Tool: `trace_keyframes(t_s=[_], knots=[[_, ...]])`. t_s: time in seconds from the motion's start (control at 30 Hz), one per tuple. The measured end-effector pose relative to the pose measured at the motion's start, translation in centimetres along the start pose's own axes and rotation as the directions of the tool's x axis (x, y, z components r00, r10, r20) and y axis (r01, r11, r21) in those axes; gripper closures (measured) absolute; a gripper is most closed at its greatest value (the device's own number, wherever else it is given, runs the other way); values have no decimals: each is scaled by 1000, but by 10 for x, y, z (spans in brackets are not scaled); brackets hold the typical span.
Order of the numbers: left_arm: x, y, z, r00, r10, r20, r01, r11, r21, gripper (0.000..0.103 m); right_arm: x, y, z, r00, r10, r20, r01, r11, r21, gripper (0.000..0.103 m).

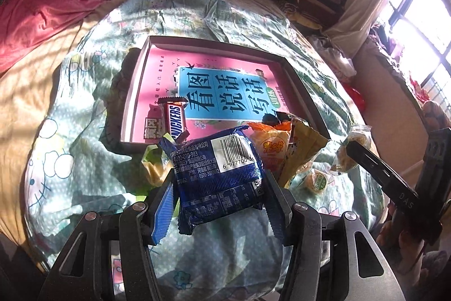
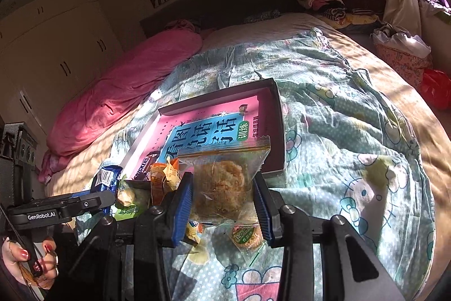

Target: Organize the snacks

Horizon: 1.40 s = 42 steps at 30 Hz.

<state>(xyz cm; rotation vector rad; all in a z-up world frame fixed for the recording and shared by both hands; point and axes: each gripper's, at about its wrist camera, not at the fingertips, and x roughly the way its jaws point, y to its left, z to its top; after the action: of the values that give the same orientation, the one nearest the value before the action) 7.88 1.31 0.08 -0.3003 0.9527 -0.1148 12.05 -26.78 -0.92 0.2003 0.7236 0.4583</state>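
- The Snickers bar (image 1: 175, 120) lies at the near left corner of the shallow box (image 1: 135, 81), partly over its near wall. It looks firm and compact under a slick wrapper, so a grip across the middle should suit it better than one on the crimped ends.
- The left gripper (image 1: 218, 189) is clamped on the blue packet (image 1: 218, 174), a finger on each side edge, holding it above the quilt (image 1: 84, 137) just short of the box. The foil looks light, crinkly and slippery, and the contents are probably brittle, so a gentle squeeze at mid-body is wise.
- Just behind it, the orange pouch (image 1: 270, 148) and a tan wrapper (image 1: 303, 148) rest against the near wall of the box. Both seem soft and puffy; whether they are sealed I cannot tell.
- A small round green-labelled cake (image 2: 248, 236) lies on the quilt, below the right gripper.
- The right gripper (image 2: 224, 196) is closed on the clear-wrapped pastry (image 2: 222, 182), raised near the box's near right corner. The pastry looks crumbly and light and its film slack, so hold the cake itself, not the loose top seal.
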Motion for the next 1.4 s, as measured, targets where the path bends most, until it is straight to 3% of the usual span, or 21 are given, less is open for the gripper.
trace_keyframes(t_s=[1.4], knots=[[34, 6, 47, 998, 32, 48, -31, 999, -26, 44, 12, -2, 22, 997, -46, 65, 49, 998, -38, 61]])
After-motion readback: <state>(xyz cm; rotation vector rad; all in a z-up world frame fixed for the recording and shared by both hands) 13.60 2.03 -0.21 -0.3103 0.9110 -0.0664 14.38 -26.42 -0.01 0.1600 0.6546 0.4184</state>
